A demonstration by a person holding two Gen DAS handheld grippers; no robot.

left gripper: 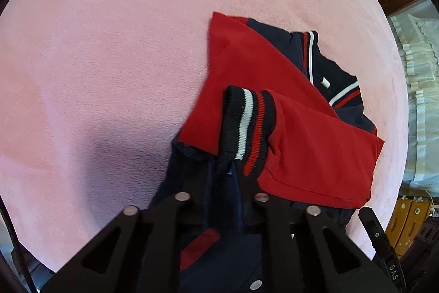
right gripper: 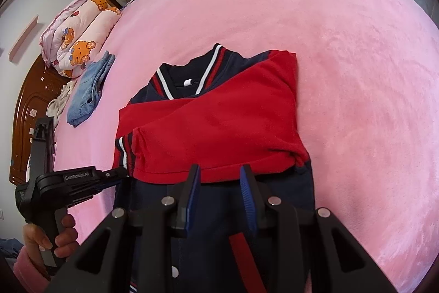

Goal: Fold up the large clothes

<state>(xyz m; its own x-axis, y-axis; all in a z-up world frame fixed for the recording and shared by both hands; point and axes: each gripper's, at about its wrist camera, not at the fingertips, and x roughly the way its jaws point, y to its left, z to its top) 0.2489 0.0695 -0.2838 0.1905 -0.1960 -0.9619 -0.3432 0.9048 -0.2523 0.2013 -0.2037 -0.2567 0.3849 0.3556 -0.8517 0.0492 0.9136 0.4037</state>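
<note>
So the jacket [right gripper: 219,111] is lying flat on the pink bed [right gripper: 356,73], navy body with red sleeves, collar pointing away from the cameras. Both sleeves are already folded in across the chest, one on top of the other, and the striped cuff [left gripper: 247,122] of the upper one sits near the jacket's left edge. The left tongs [left gripper: 233,164] are right at that cuff, and the jaws are pretty much closed and pinching the dark ribbed edge of it, as far as the left wrist view shows; the tips are dark against dark fabric, so it's a bit hard to read exactly how much cloth is in there. From the right wrist view you can see the left tongs coming in from the side at the cuff, with a hand [right gripper: 52,235] wrapped round the handle. The right tongs [right gripper: 219,172] sit over the lower hem of the red sleeve, blue pads partly apart with nothing pinched between them; can't tell if the tips actually touch the fabric. Further out, folded jeans [right gripper: 90,89] lie near the head of the bed, well apart from the jacket, next to a rolled quilt [right gripper: 76,32] with bear prints and a wooden headboard [right gripper: 27,111].
</note>
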